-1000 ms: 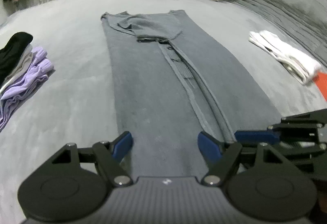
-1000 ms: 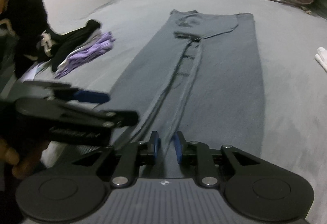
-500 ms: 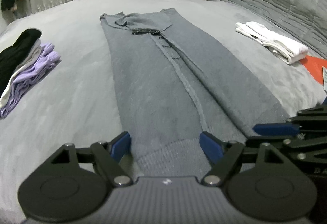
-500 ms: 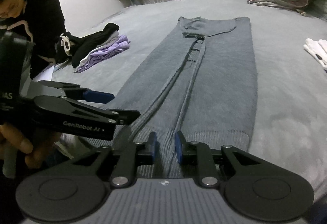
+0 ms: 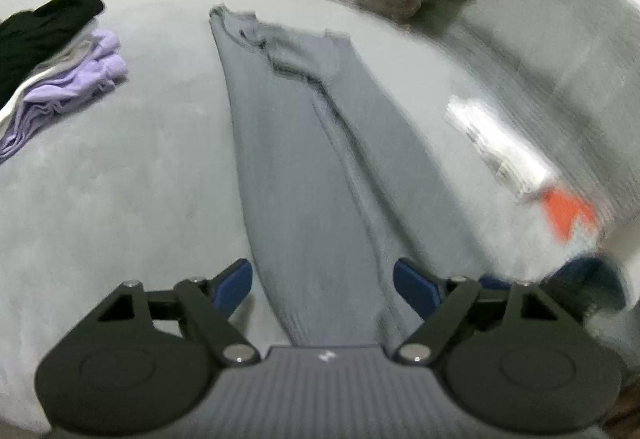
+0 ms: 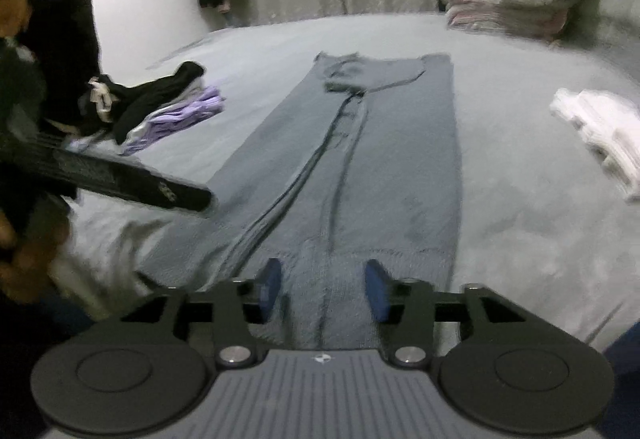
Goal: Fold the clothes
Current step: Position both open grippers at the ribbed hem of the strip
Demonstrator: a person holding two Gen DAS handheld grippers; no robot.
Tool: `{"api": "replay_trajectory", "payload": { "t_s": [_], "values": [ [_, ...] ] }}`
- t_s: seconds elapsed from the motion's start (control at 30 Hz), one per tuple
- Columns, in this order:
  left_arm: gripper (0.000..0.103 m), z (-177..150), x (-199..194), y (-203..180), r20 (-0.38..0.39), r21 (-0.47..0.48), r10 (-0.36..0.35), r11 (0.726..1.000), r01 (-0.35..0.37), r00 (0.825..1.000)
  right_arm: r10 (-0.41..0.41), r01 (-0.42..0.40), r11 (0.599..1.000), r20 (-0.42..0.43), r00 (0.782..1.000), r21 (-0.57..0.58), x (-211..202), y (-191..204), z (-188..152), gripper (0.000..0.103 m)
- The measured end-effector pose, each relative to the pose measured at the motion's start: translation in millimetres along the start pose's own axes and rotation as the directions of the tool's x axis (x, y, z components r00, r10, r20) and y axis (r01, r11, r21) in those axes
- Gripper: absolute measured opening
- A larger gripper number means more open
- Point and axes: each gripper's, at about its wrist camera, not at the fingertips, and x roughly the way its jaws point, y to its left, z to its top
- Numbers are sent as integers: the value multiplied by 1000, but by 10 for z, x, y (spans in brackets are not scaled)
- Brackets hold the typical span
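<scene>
Grey garment (image 6: 384, 167) on lighter grey bed (image 6: 520, 223); folded pile (image 5: 60, 79) black w/ lilac; white stack (image 6: 600, 135); orange item (image 5: 566, 211).

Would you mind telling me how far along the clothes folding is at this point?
Done: folded piles, black and purple and white, lie either side. In hand: the grey garment lies folded lengthwise into a long strip; the right gripper and left gripper have just been opening, and neither clamps its near hem. Left: folding that strip crosswise and stacking it.
</scene>
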Motion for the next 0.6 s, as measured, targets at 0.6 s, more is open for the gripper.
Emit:
{"api": "replay_trajectory", "payload": {
  "t_s": [0.6],
  "values": [
    [102, 814, 157, 653, -12, -170, -250, 955, 245, 968, -201, 203, 977, 40, 979, -64, 170, 335, 365, 77]
  ]
}}
